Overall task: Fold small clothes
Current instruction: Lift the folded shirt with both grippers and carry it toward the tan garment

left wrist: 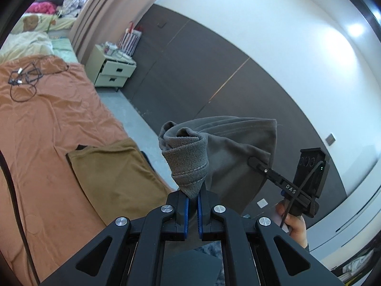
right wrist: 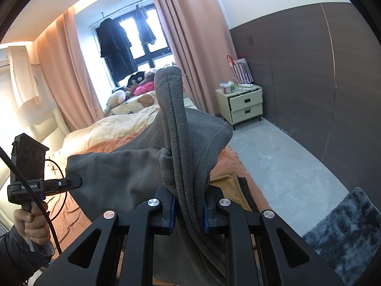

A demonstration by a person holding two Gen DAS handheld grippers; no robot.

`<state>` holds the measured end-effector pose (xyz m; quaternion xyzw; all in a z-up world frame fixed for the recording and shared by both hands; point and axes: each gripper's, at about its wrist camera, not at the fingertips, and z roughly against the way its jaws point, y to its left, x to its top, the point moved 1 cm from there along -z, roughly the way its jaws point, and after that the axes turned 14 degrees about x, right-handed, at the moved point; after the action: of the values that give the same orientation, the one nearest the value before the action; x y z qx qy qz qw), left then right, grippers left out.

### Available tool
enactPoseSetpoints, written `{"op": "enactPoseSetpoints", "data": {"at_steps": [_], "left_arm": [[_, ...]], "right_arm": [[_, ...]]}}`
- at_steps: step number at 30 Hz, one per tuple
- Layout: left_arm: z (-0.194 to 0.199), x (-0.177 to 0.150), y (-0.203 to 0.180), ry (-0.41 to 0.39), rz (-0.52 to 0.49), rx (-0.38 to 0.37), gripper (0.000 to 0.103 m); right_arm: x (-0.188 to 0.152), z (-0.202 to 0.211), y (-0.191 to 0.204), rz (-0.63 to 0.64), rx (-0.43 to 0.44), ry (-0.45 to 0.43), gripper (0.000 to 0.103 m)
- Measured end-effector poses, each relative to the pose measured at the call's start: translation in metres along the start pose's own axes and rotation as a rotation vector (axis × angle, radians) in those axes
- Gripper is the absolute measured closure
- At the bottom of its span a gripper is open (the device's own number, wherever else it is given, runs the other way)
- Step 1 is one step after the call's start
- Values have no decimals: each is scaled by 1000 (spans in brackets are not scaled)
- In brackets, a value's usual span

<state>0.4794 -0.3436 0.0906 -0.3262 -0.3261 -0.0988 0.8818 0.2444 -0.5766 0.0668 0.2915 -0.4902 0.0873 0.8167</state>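
We view the scene from two fisheye cameras, each mounted just behind its claw and looking forward along the fingers, tilted slightly downward. The left view faces the dark wall panel [left wrist: 214,71], with the bed [left wrist: 47,119] to the claw's left and the other claw [left wrist: 252,160] to its right. The right view faces the window [right wrist: 133,40], with the other claw [right wrist: 77,181] to its left. Both views share the grey garment [left wrist: 228,147] close ahead, the bed and the nightstand [right wrist: 243,103].
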Motion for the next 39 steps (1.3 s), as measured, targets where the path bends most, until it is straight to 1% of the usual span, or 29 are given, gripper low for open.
{"op": "enactPoseSetpoints", "data": {"at_steps": [5,9,14,17,22,24,26,27,29,31,32,33,34,35,36,38,39], "left_arm": [[-41,9,32,35,34,46,98],[-69,23,59,46,26,93,98],[-113,36,96,74,30,132,98],[-138,40,119,89,37,139,98],[-179,42,156,111,50,163,98],[-193,42,169,111,51,176,98],[-205,41,183,107,65,185,98],[-211,41,189,108,68,194,98],[-231,35,204,133,57,269,97],[-252,29,219,201,71,319,90],[-259,25,226,235,81,348,85],[-262,22,231,254,92,377,81],[-260,20,236,251,101,389,80],[-257,21,238,241,104,387,79],[-250,21,238,221,101,384,79],[-241,25,234,193,73,409,79],[-236,27,230,180,58,423,79]], "right_arm": [[-6,-35,-3,-46,-20,27,89],[-7,-77,-1,-63,-31,64,89],[1,-119,-4,-75,-52,115,89],[5,-145,-8,-81,-65,151,90],[21,-189,-15,-95,-88,205,89],[25,-211,-17,-96,-90,226,89],[28,-220,-24,-102,-94,236,89],[30,-231,-25,-106,-98,243,89],[27,-243,-34,-113,-124,255,88],[23,-267,-46,-162,-170,305,81],[19,-278,-54,-205,-208,348,76],[15,-283,-58,-223,-259,376,75],[15,-284,-58,-216,-302,385,75],[17,-282,-55,-201,-327,379,75],[22,-276,-48,-182,-330,358,75],[32,-265,-36,-154,-306,325,75],[41,-258,-26,-120,-312,306,75]]}}
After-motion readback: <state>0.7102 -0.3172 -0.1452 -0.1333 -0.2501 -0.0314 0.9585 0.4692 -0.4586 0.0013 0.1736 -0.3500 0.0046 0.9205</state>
